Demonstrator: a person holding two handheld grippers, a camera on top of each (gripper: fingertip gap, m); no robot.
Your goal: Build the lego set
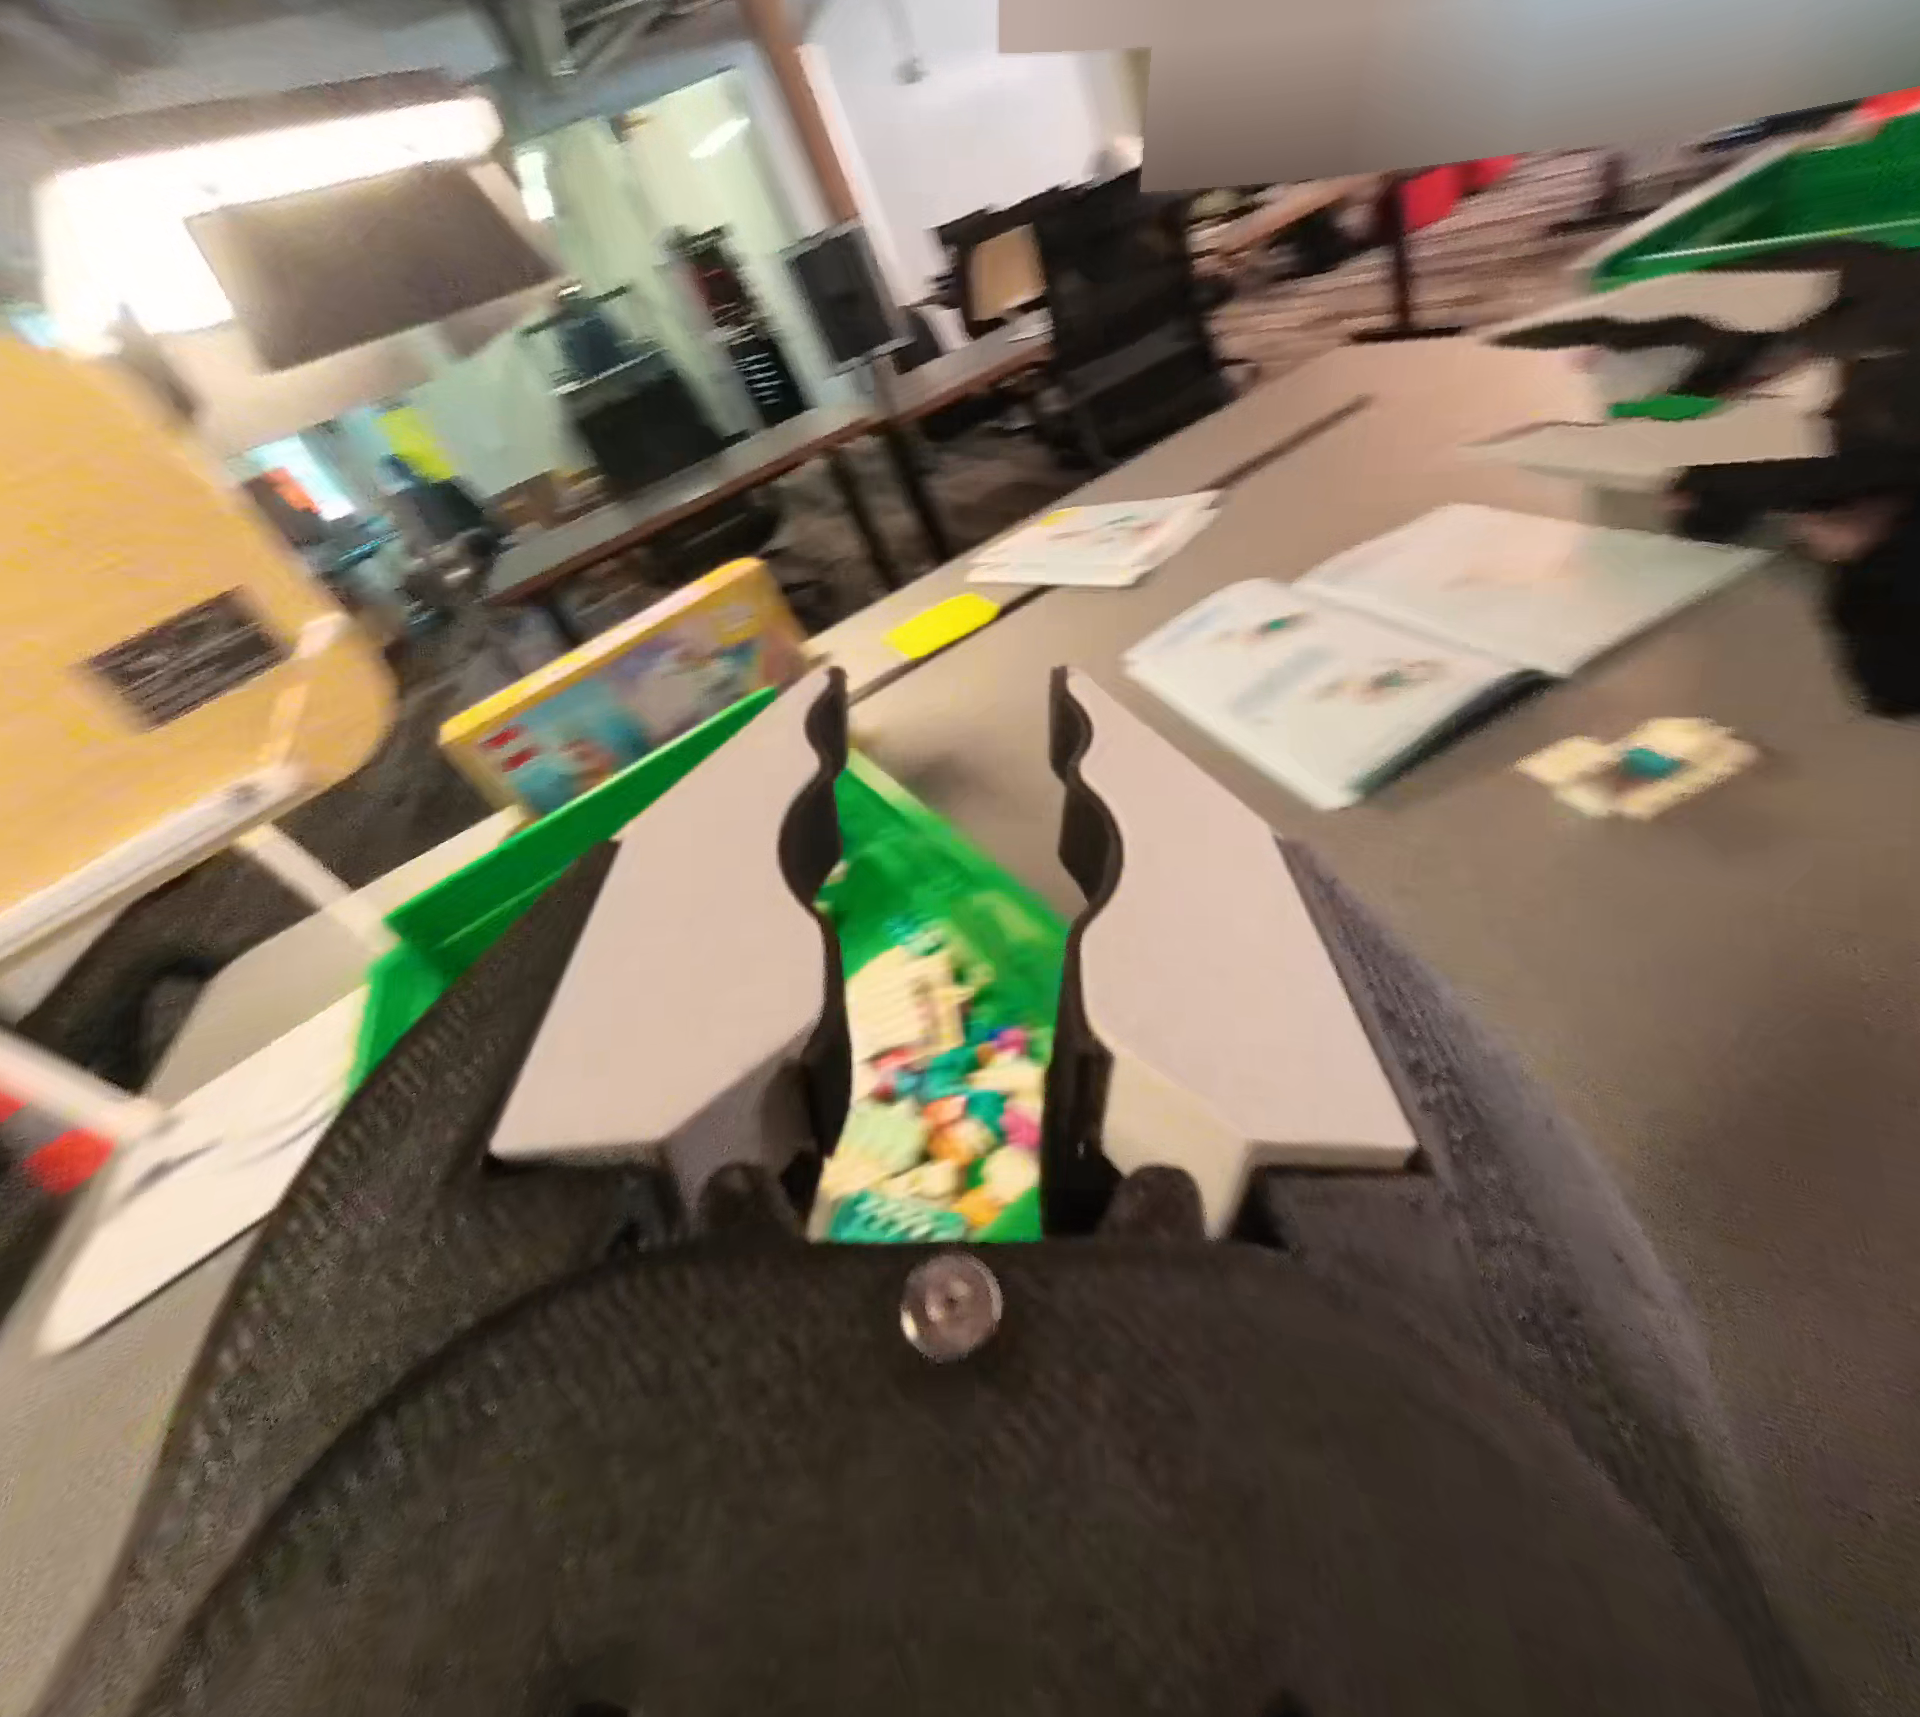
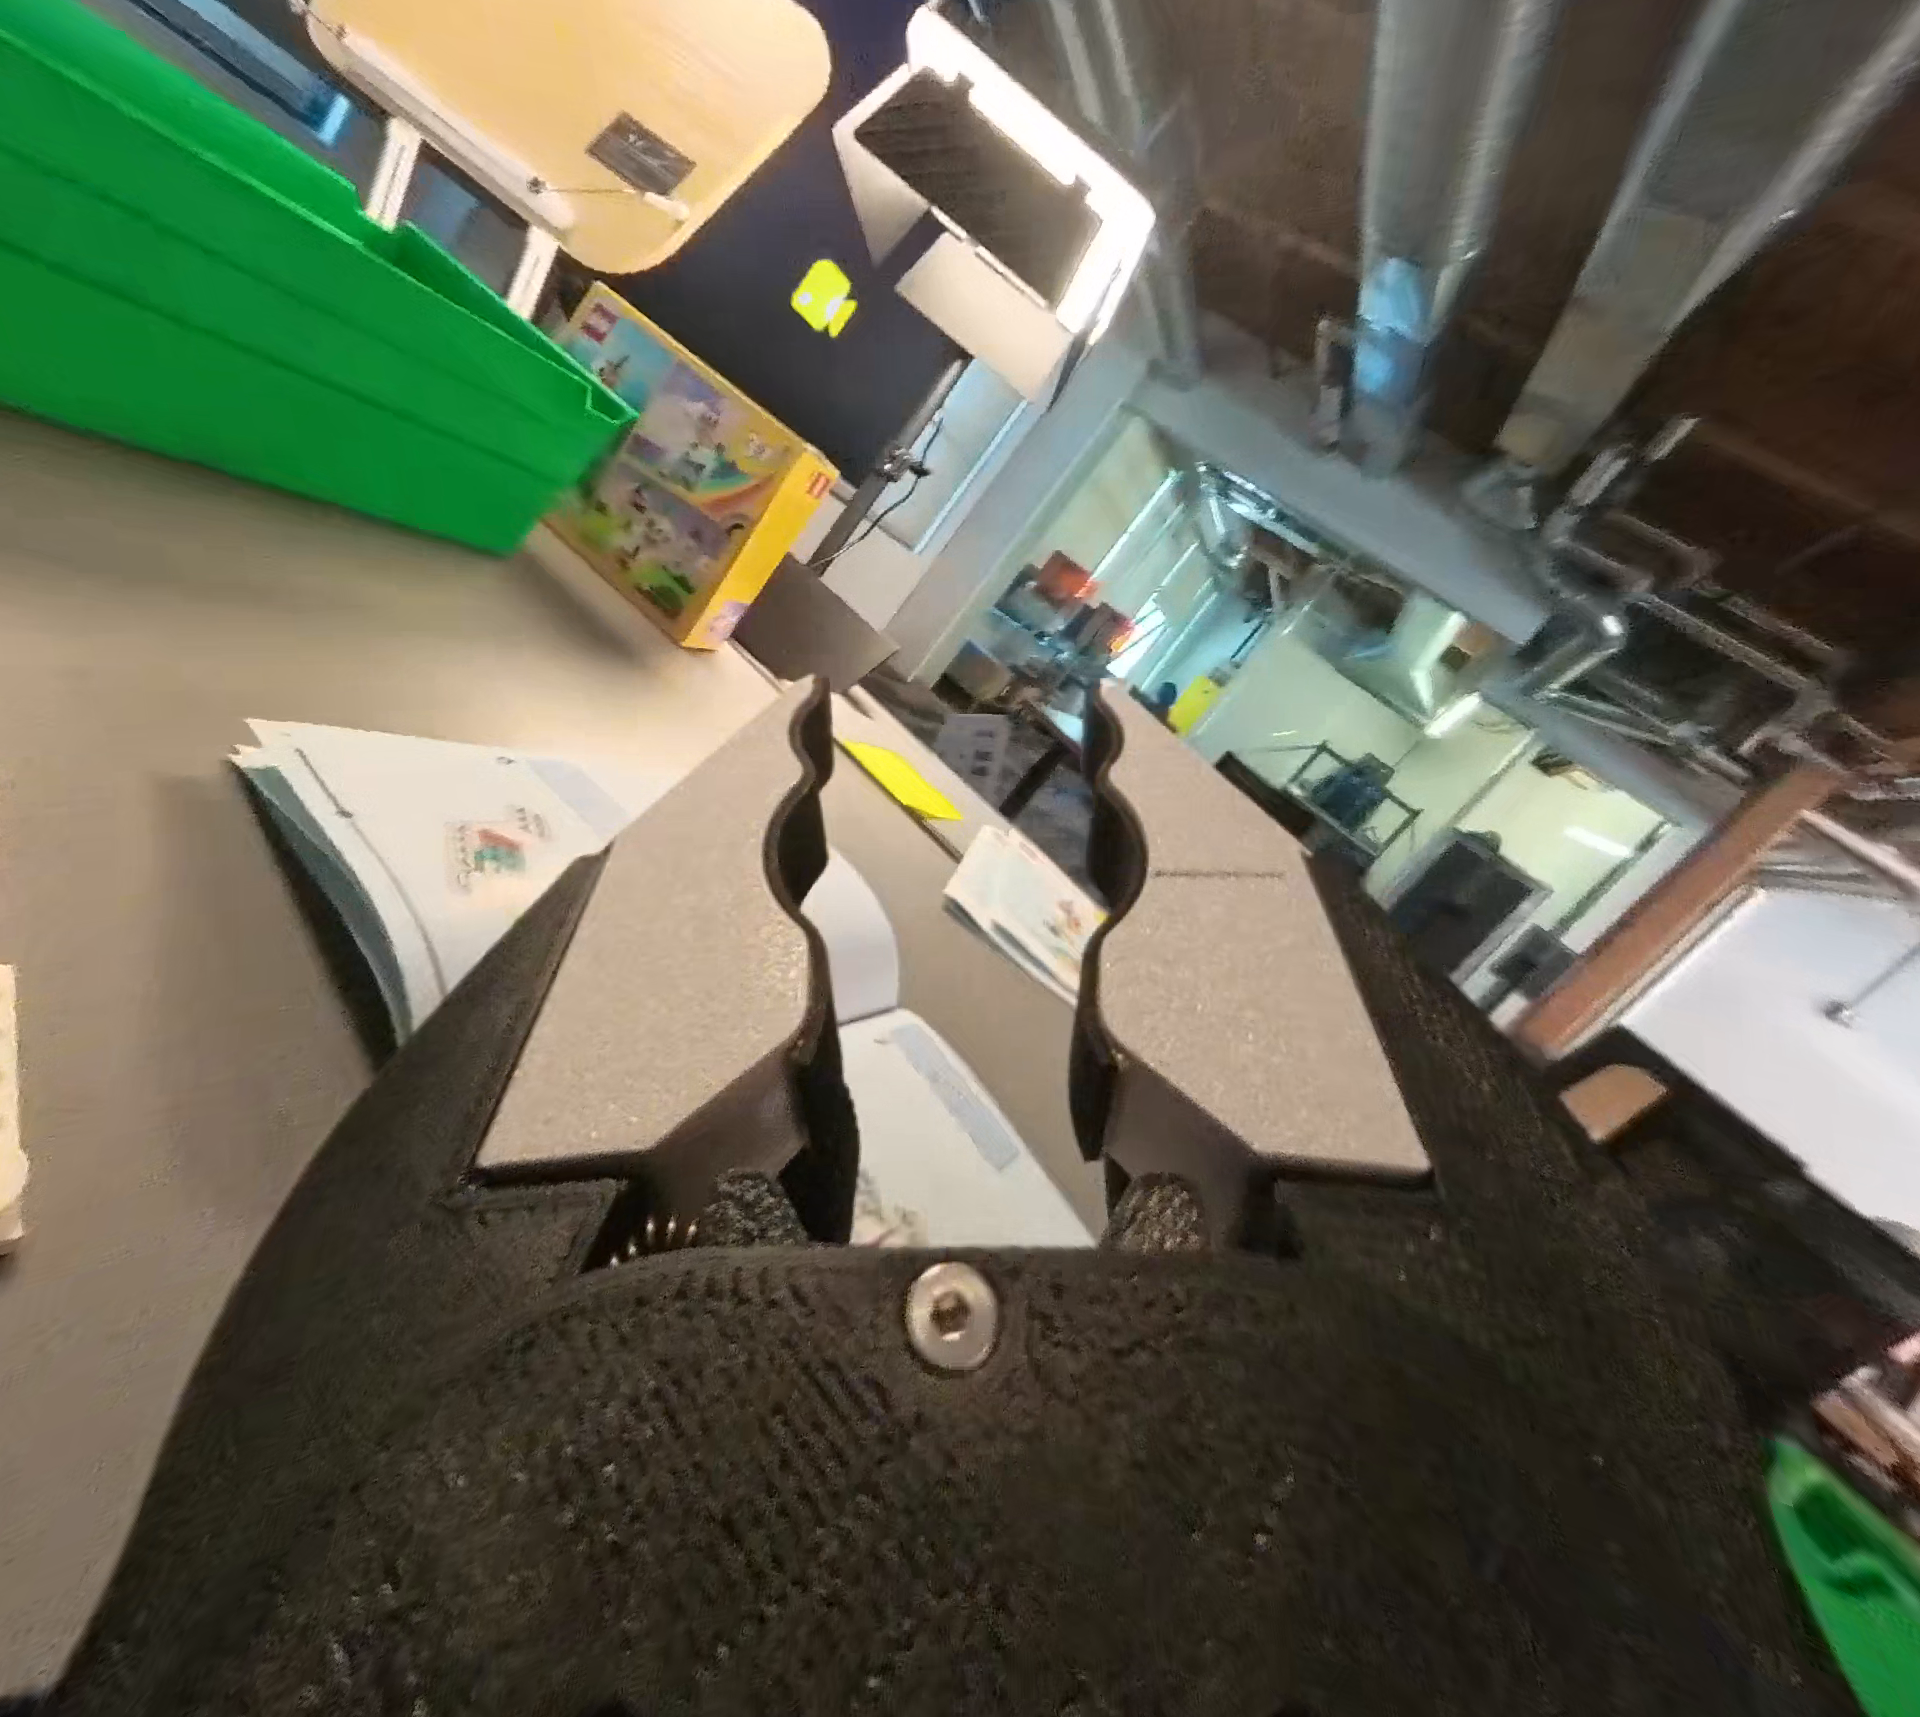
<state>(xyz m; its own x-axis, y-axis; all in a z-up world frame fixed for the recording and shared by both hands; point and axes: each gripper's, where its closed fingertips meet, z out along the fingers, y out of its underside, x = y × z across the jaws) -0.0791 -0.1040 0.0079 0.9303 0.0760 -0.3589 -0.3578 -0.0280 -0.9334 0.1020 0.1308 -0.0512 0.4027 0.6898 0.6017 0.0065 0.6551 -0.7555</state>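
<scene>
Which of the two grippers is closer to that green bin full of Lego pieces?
Left. The left gripper hovers open right over the green bin of pieces; the right gripper is off by the open booklet.

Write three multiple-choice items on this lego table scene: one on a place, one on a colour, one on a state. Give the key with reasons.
1. Where do the loose bricks lie?
A. on the open booklet
B. in the green bin
C. on the yellow box

2. What colour is the sticky note on the table?
A. yellow
B. red
C. blue

3. How is the left tool?
A. shut on a brick
B. shut on nothing
C. open, holding nothing

Key: B, the pile shows between the fingers inside the green bin; A, the note is bright yellow; C, there is a clear gap between the jaws and nothing in it.
</scene>
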